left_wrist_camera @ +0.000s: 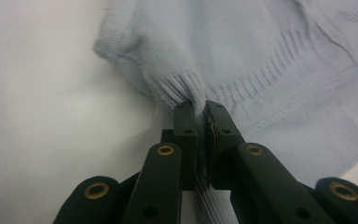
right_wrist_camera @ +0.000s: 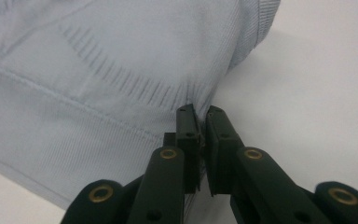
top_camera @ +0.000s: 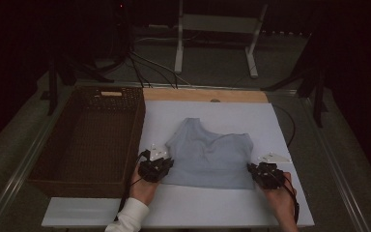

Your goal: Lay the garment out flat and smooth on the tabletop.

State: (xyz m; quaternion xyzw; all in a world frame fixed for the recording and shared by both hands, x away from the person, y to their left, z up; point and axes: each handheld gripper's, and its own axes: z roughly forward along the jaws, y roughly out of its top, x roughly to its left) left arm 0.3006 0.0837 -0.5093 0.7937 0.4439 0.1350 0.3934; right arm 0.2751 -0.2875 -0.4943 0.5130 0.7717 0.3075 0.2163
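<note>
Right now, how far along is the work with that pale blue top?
Done: the knit top lies on the white board, partly folded. In hand: the left tool and right tool each pinch a near edge. Left: finishing the fold, probably; the wicker basket beside it holds no garment.

High view looks down the table; both gripper views sit close, sharing the pale-blue garment [top_camera: 208,153].

Empty wicker basket [top_camera: 53,159] beside white board [top_camera: 251,116]

White sleeve [top_camera: 130,215] — 2 black grippers, brass-ringed screws [left_wrist_camera: 165,150].
</note>
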